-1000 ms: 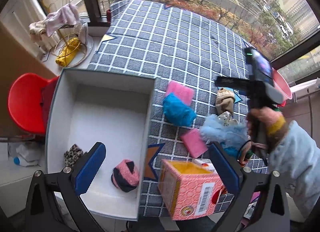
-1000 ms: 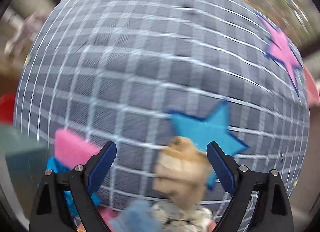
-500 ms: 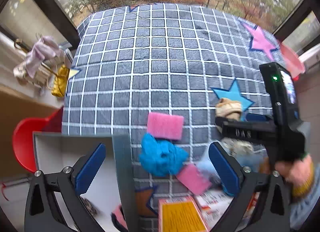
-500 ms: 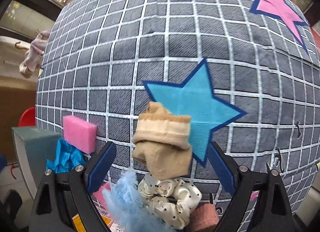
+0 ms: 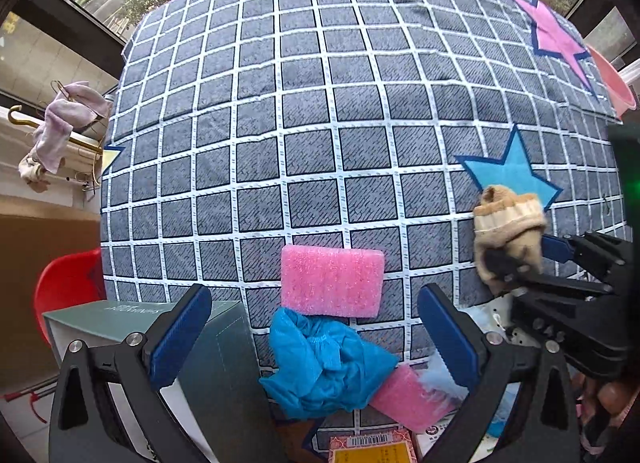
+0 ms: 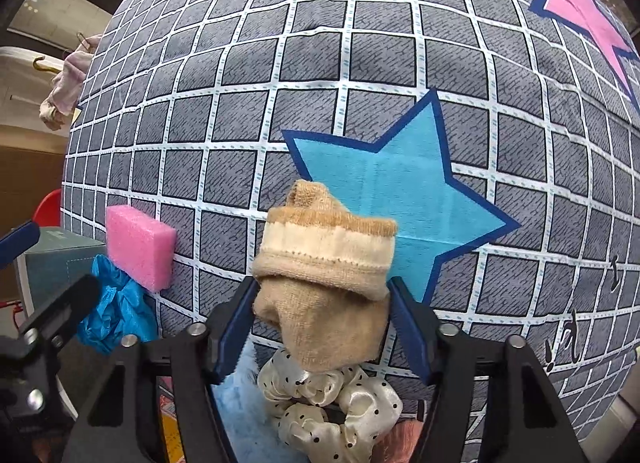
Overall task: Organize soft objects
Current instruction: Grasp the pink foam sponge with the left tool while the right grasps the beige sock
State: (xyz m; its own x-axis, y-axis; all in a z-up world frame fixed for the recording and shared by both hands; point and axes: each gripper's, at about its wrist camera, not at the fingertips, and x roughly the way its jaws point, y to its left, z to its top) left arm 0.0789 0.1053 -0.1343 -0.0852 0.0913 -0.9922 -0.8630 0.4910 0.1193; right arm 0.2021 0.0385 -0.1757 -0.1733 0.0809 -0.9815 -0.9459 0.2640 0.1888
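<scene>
My right gripper [image 6: 322,323] is shut on a rolled tan sock [image 6: 324,275], on the checked cloth by the blue star [image 6: 404,191]; the sock also shows in the left wrist view [image 5: 508,223]. A white dotted scrunchie [image 6: 340,407] lies just below it. My left gripper [image 5: 316,335] is open and empty, hovering over a crumpled blue cloth [image 5: 324,363] and a pink sponge [image 5: 332,279]. A second pink sponge [image 5: 404,395] lies to the right of the blue cloth. The grey box [image 5: 216,347] sits at the lower left.
A checked grey cloth [image 5: 320,103] covers the table, with a pink star [image 5: 552,31] at the far right. A pink carton [image 5: 372,447] sits at the near edge. A red chair [image 5: 68,283] and a rack with cloths [image 5: 60,127] stand left of the table.
My right gripper has closed its fingers onto the tan sock. My left gripper has swung from above the box's inside toward the blue cloth and pink sponge.
</scene>
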